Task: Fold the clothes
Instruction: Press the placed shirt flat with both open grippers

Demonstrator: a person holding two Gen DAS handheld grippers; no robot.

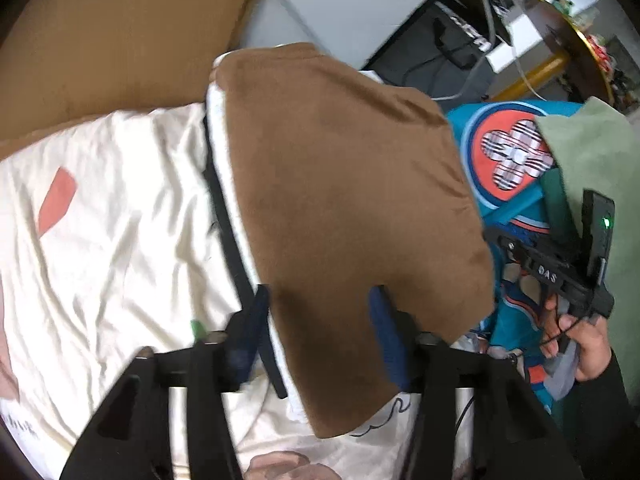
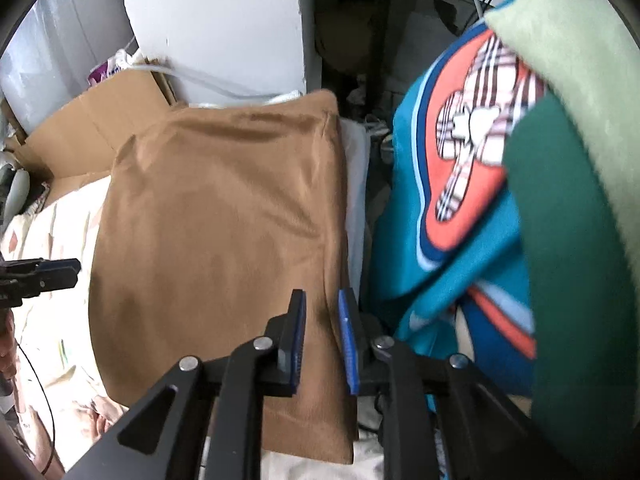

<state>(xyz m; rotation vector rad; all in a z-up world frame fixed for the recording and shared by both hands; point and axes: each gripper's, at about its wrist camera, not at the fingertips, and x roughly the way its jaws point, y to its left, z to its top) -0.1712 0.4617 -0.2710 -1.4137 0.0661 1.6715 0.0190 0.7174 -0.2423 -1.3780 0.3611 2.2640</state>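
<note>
Both grippers point steeply down over the bed sheet [image 1: 100, 220], where the folded brown garment [image 1: 340, 200] lies along its right edge, beside a teal garment [image 2: 452, 272] heaped off that edge. The left gripper [image 1: 320, 320] straddles the brown cloth's near edge, fingers apart and not pressing. The right gripper [image 2: 322, 336] hovers over the cloth's right edge – blue pads [image 2: 347, 344] slightly parted, nothing held – its handle in a hand [image 1: 588, 344].

I am working over a bed covered by a rumpled cream sheet [image 1: 120, 208] with orange and pinkish printed patches, filling the left and lower part of my left view. On it lies a folded brown suede-like garment [image 1: 344, 200] with a white and black edge, at centre frame. A flattened brown cardboard sheet [image 1: 120, 40] sits at the upper left, behind the sheet.
</note>
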